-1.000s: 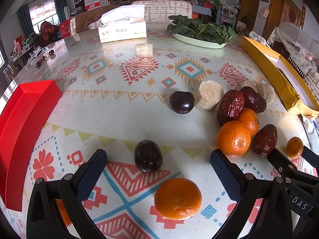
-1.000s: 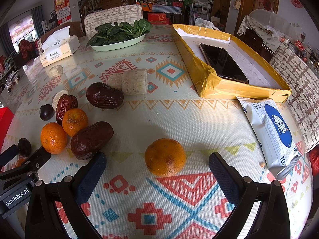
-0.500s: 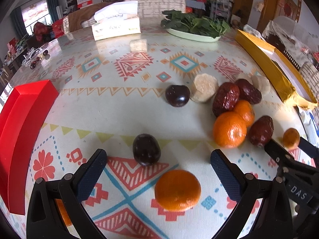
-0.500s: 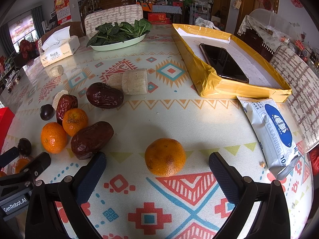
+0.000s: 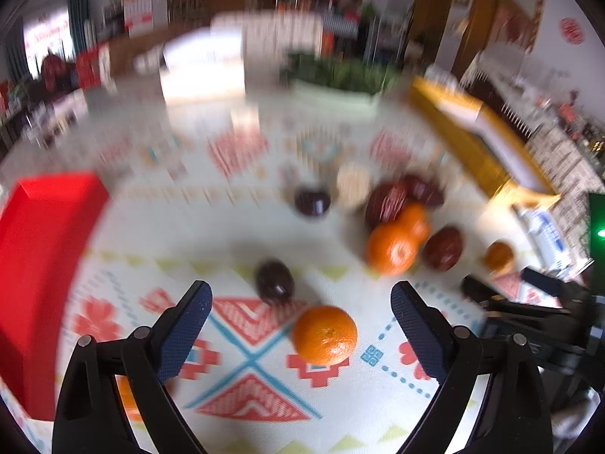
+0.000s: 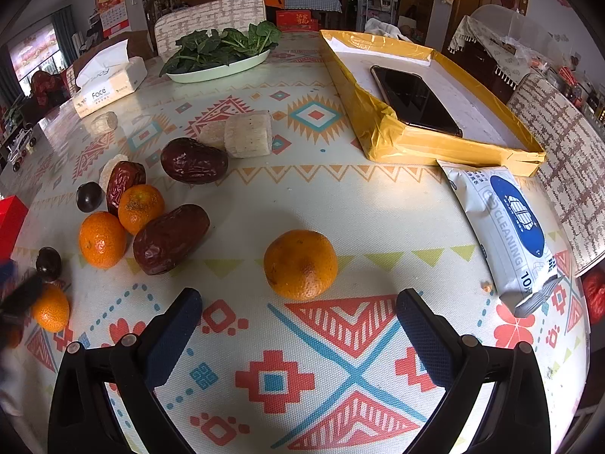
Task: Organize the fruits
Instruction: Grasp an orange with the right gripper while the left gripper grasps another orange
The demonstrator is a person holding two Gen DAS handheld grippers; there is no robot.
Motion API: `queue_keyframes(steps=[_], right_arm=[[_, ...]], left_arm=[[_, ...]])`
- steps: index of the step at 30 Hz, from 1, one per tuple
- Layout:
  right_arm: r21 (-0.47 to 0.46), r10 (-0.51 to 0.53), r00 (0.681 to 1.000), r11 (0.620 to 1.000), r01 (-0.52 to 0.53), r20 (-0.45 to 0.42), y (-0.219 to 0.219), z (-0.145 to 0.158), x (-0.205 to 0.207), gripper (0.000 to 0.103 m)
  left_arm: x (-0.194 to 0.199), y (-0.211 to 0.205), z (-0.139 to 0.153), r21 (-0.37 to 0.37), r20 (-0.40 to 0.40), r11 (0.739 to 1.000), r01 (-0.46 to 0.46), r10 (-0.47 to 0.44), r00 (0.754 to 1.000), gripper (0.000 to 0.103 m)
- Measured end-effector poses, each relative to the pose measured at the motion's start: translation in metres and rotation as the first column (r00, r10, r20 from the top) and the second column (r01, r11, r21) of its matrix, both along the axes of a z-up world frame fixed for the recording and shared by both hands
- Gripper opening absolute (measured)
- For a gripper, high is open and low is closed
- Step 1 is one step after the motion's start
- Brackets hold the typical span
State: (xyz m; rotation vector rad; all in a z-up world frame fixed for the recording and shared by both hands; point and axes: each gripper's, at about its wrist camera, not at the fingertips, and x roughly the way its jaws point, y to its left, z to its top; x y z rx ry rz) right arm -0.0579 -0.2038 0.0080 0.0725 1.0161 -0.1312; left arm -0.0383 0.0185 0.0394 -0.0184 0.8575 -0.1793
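Both tools, left tool (image 5: 300, 302) and right tool (image 6: 298, 304), are gaping empty; each should be straddling its nearest mandarin (image 5: 324, 335) squarely before squeezing gently.

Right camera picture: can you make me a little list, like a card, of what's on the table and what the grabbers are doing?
oranges: four; nearest orange sits alone before the right gripper
big dates: three, dark red; closest date touches an orange
plums: two, dark
yellow tray: holds a phone
wipes pack: right side
right gripper: open, empty
left gripper: open, empty
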Motion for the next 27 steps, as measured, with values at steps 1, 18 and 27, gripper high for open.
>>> queue_keyframes(steps=[1, 18, 27], right_arm=[[-0.002, 0.002, 1.000, 1.000, -0.002, 0.001, 0.000, 0.000, 0.001, 0.103], [0.086, 0.236, 0.934, 0.960, -0.267, 0.268, 0.051, 0.067, -0.055, 0.099], [0.272, 0.392, 0.902, 0.862, -0.429, 0.181, 0.114, 0.035, -0.027, 0.073]], left_arm=[[-0.010, 0.006, 0.013, 0.001, 0.065, 1.000, -0.006, 0.006, 0.998, 0.096], [-0.089, 0.118, 0.047, -0.041, 0.268, 0.995, -0.087, 0.094, 0.959, 0.095], [-0.090, 0.113, 0.004, -0.051, 0.115, 0.996, 0.075, -0.069, 0.991, 0.053]])
